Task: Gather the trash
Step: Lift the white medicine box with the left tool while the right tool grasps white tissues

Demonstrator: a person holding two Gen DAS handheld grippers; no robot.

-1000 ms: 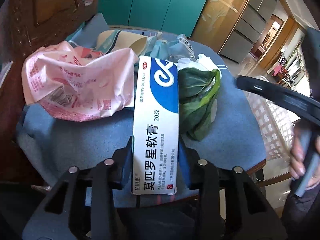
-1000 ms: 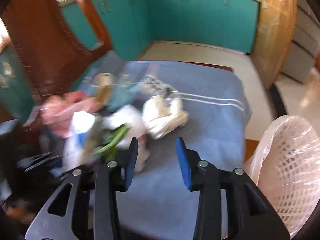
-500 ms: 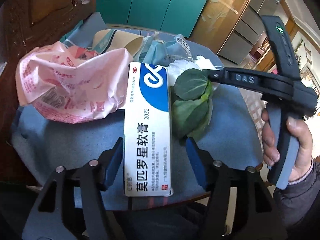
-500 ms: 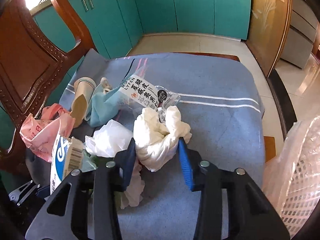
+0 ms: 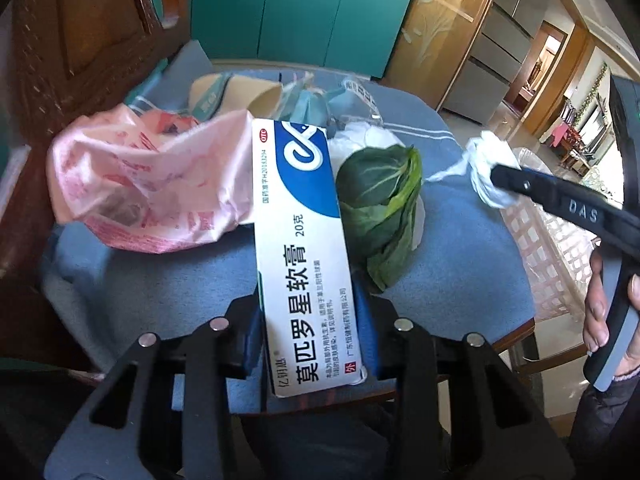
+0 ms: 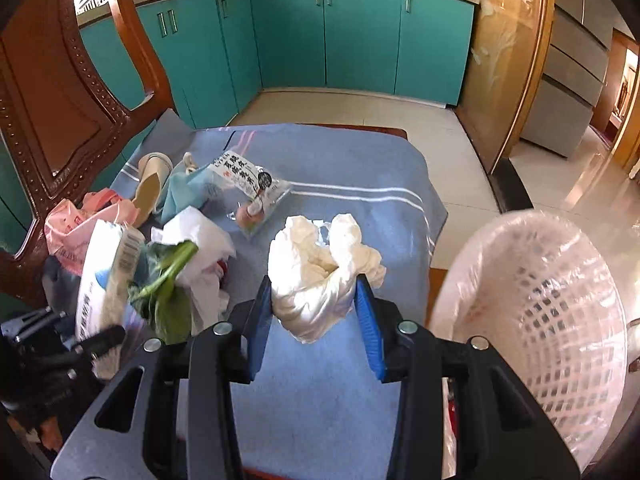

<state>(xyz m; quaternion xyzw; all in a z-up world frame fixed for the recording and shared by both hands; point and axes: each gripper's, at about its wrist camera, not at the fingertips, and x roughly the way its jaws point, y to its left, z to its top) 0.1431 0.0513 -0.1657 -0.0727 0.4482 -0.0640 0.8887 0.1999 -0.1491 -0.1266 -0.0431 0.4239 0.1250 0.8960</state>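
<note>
Blue cloth (image 6: 320,392) with white stripes covers the table. At nine o'clock, a pink bag (image 5: 148,184) printed in red. Dead centre, a white box (image 5: 304,248) with a blue corner and dark lettering. Green leaf (image 5: 384,208) beside it. White crumpled bag (image 6: 320,276) between blue pads (image 6: 368,320). White lattice basket (image 6: 560,304) at three o'clock; teal cabinets (image 6: 320,36) at twelve.

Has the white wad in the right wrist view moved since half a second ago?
Yes. The wad, pinched in the right gripper, has left the pile beside the snack packet and shifted right, toward the basket.
</note>
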